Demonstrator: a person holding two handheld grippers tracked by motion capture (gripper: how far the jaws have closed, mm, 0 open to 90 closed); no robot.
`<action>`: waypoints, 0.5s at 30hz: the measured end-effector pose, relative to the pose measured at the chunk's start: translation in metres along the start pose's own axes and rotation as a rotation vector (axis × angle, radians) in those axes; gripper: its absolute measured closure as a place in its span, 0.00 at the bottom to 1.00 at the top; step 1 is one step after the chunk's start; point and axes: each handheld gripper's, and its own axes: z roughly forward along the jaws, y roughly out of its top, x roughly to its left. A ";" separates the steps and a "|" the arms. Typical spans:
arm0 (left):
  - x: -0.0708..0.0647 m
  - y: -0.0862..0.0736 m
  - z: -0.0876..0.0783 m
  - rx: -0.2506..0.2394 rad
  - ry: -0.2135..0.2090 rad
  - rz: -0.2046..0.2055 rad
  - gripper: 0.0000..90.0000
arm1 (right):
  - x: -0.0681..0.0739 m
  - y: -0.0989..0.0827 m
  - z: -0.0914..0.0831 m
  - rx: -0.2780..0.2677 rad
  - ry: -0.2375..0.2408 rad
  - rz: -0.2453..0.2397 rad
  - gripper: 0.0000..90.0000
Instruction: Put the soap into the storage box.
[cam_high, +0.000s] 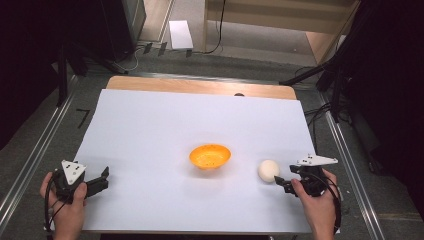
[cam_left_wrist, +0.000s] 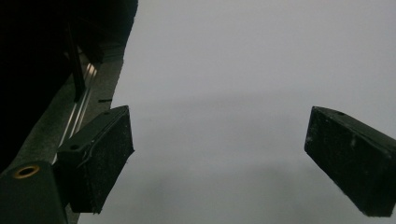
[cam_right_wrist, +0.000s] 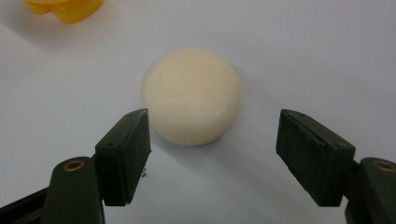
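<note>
A: Cream round piece (cam_right_wrist: 191, 95) lay on the white sheet (cam_high: 150, 130), right of the orange bowl (cam_high: 210, 156) and apart from it. Not in the bowl.

B: Right gripper (cam_high: 284, 184)?

A: Just beside the piece, on its near right side in the high view. Jaws stood apart. In the right gripper view the piece sat just ahead of the two black pads (cam_right_wrist: 126, 154), more toward the left one, neither pad pressing on it. Nothing held.

B: Touching at all?

A: Left pad's tip looked very close to the piece's edge; couldn't tell contact. Right pad was clearly off it.

B: Left gripper (cam_high: 100, 181)?

A: Near-left corner of the sheet, in the person's left hand (cam_high: 67, 210), well apart from bowl and piece. Jaws wide apart, only bare sheet between them in the left gripper view.

B: Bowl?

A: Upright, near the middle of the sheet. Its edge showed at the top left of the right gripper view.
</note>
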 end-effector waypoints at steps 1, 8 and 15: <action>0.000 0.000 0.000 0.000 0.001 0.000 0.10 | 0.001 0.001 0.002 0.001 0.000 -0.001 0.30; 0.000 0.000 0.000 0.000 0.000 -0.001 0.10 | 0.004 0.009 0.012 0.024 0.015 -0.009 0.30; 0.000 0.000 0.000 0.001 0.001 0.000 0.10 | 0.007 0.015 0.019 0.030 0.019 -0.007 0.29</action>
